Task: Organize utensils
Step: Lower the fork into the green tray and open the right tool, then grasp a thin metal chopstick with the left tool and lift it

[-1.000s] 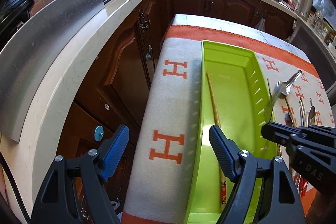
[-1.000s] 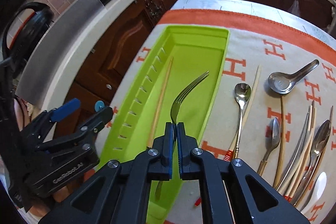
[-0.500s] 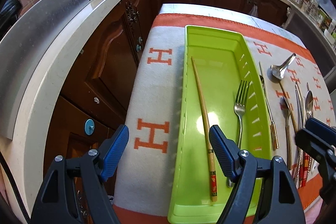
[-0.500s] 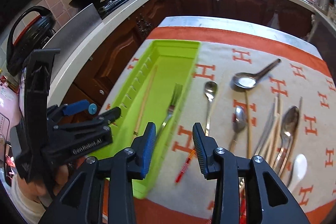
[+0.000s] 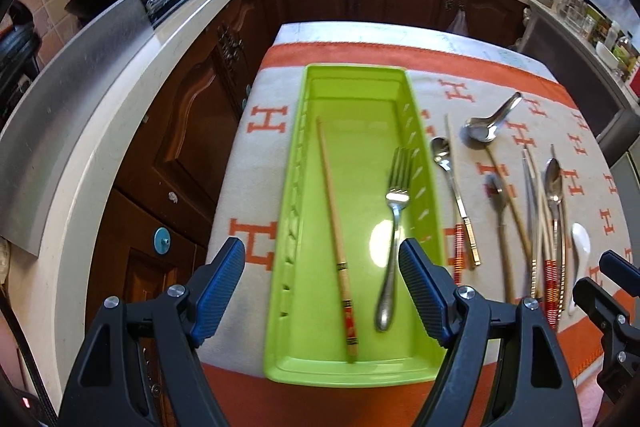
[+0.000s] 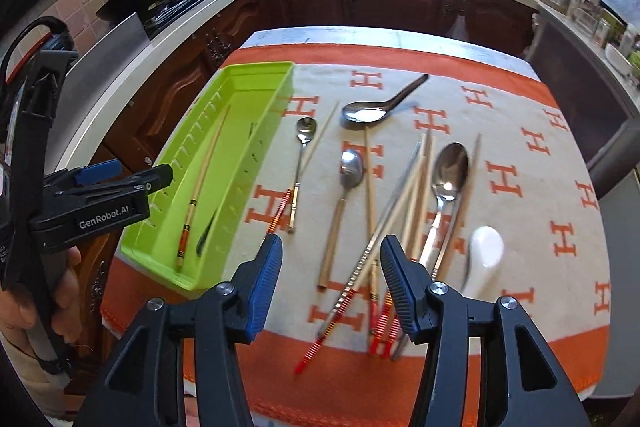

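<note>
My left gripper [image 5: 322, 291] hangs over the near end of a long lime-green plastic tray [image 5: 280, 307] with slotted side walls; its blue-padded jaws stand wide apart with nothing between them. The tray lies lengthwise on a cream cloth with orange H letters and an orange border [image 5: 248, 163] that covers the counter. Inside the tray, a wooden chopstick with a red patterned end [image 5: 334, 227] lies toward nine o'clock, and a steel fork [image 5: 394, 223] lies toward three o'clock, tines pointing to twelve; the two are apart.

My right gripper [image 6: 330, 283] hovers above the cloth, at three o'clock from the tray. Its jaws have just been opening and hold nothing. Beyond them lies a loose spread of utensils: a small steel spoon with a gold handle [image 6: 300, 163] just beside the tray, a steel soup spoon [image 6: 376, 109] at twelve o'clock, a large steel tablespoon [image 6: 450, 171], a white ceramic spoon [image 6: 482, 259] toward three o'clock, and several crossed chopsticks with red-striped ends [image 6: 384, 239].
</note>
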Demonstrator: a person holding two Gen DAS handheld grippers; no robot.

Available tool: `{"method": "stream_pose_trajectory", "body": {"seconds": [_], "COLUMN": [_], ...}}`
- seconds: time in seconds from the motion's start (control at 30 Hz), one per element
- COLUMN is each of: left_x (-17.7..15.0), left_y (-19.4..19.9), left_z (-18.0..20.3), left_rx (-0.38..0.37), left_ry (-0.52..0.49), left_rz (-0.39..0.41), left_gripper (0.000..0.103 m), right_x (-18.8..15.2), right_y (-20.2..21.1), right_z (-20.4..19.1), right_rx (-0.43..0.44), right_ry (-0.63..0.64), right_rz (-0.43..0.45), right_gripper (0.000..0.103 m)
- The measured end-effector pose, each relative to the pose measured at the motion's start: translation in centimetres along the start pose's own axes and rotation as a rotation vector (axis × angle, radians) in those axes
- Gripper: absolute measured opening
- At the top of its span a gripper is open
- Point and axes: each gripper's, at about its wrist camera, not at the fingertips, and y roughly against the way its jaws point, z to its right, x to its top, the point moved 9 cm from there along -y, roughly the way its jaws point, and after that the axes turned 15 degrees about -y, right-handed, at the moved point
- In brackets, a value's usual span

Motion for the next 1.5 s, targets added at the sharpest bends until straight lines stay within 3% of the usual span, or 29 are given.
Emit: {"method": "stream_pose_trajectory", "body": {"seconds": [0.13, 0.2, 0.27, 0.53, 0.8, 0.97, 1.13, 1.23, 1.5], "left_x": [0.8, 1.2, 1.6, 4.2, 5.7, 6.2, 5.3, 4.4, 3.3], "left_y": [1.2, 1.7, 2.1, 3.9, 2.1, -0.9, -4.3, -5.5, -6.3], "left_z": [1.9, 3.0, 4.2, 9.0, 13.9, 17.2, 19.3, 19.7, 20.5], "left_rx": [-0.007, -0.011, -0.012, 0.000, -0.072, -0.167, -0.254, -0.275, -0.316], "left_ry": [-0.018, -0.030, -0.055, -0.154, -0.207, -0.235, -0.277, -0.286, -0.292], "left_rz": [0.026, 0.036, 0.048, 0.118, 0.088, 0.055, -0.054, -0.108, -0.158], "left_gripper": [0.084, 0.085, 0.085, 0.085, 0.085, 0.085, 0.049, 0.036, 0.031], "right_x": [-0.2, -0.3, -0.3, -0.2, 0.4, 1.1, 1.5, 1.3, 1.6], "right_y": [1.3, 1.8, 2.2, 2.8, 1.4, -0.4, -2.8, -4.1, -6.2], "right_z": [1.8, 2.5, 3.5, 8.6, 15.6, 18.7, 20.2, 20.2, 20.0], "right_rx": [-0.016, -0.026, -0.031, 0.007, -0.005, -0.005, 0.022, 0.036, 0.062], "right_ry": [-0.016, -0.028, -0.049, -0.161, -0.263, -0.296, -0.315, -0.314, -0.297], "right_rz": [0.017, 0.025, 0.037, 0.042, 0.021, -0.003, -0.038, -0.063, -0.091], "right_gripper": [0.056, 0.066, 0.069, 0.069, 0.068, 0.063, 0.062, 0.061, 0.059]}}
